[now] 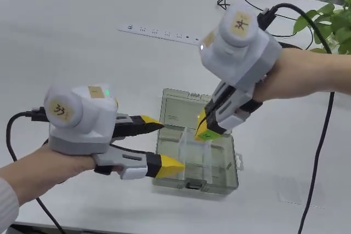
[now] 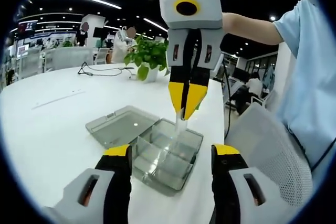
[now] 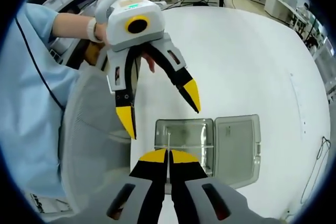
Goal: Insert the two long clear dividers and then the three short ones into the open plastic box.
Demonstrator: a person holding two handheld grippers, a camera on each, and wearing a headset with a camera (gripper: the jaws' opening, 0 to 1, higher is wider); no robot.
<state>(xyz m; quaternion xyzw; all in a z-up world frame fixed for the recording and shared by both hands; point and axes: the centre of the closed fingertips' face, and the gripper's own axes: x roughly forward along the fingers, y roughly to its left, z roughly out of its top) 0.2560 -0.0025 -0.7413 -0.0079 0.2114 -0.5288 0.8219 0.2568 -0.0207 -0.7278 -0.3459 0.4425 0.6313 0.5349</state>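
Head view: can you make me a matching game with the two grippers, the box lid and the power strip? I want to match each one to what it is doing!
Column one:
1. left gripper
2. right gripper
3. box lid
4. power strip

Column two:
A. folded back, lying flat on the table
B. jaws wide apart, holding nothing
C. long and white, far across the table
D. jaws shut on a clear divider over the box

Right pairs: 1-B, 2-D, 3-A, 4-C.
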